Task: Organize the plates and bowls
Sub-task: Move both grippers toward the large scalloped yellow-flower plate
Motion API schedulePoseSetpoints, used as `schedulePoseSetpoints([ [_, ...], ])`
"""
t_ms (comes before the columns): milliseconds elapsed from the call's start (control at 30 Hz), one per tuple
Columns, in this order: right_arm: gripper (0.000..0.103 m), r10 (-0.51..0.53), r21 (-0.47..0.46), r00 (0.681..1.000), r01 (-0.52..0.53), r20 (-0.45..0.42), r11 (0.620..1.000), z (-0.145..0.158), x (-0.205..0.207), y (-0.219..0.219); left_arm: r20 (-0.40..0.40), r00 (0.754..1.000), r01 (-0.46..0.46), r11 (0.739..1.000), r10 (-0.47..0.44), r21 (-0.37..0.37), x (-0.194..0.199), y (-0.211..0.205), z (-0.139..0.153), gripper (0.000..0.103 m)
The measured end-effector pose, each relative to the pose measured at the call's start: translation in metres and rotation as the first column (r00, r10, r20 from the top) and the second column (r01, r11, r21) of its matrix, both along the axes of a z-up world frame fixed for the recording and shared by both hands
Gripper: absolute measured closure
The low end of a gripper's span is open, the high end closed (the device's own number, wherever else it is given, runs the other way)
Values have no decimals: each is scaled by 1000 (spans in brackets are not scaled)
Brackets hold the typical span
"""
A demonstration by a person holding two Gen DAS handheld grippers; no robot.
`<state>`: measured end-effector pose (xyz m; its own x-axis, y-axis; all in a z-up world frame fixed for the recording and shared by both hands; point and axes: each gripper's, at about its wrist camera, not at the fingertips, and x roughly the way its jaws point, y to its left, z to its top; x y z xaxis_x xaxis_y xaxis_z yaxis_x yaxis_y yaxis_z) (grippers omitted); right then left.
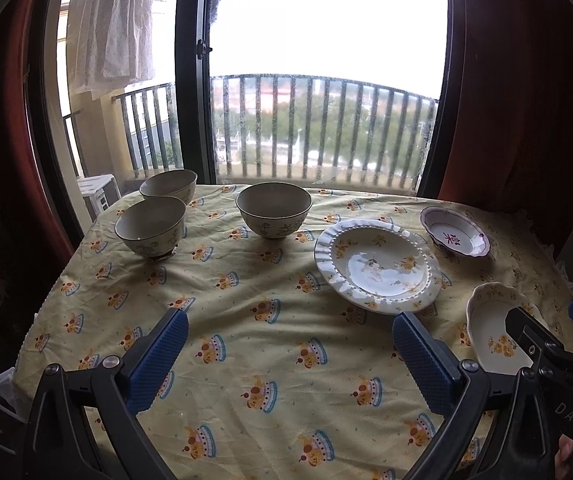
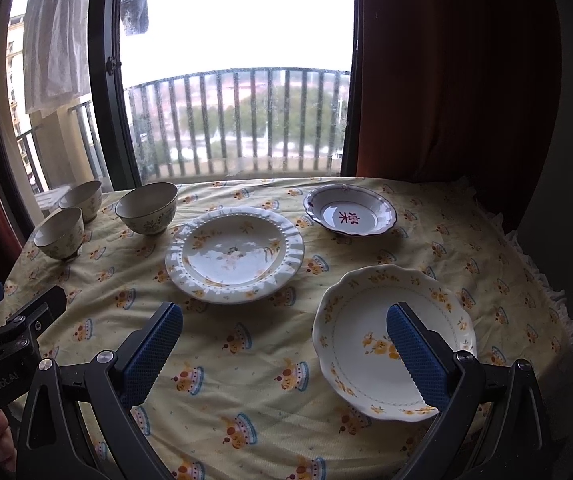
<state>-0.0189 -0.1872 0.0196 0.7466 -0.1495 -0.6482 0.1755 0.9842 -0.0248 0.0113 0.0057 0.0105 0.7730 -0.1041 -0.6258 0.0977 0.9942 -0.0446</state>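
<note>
My left gripper and right gripper hang spread wide and empty above the cake-print tablecloth. Three floral bowls sit at the far left by the window; the beaded-rim plate, purple-rimmed dish and scalloped plate lie apart to the right.

Your left wrist camera looks forward along its fingers from above the near edge of the table, facing the balcony window beyond the far edge. Your right wrist camera sits just to its right at much the same height and faces the same way, closer to the scalloped plate. Both views share the whole tabletop, the three bowls at the far left corner, the beaded plate and the railing
</note>
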Motion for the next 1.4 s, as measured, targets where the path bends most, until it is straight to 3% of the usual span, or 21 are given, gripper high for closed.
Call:
schedulePoseSetpoints([
  [700, 0, -19, 23, 1000, 19, -15, 1000, -5, 7, 3, -4, 1000, -4, 1000, 4, -4, 5, 7, -1, 0],
  [1400, 0, -75, 12, 997, 75, -7, 997, 1, 0, 13, 12, 999, 51, 999, -51, -11, 6, 16, 2, 0],
])
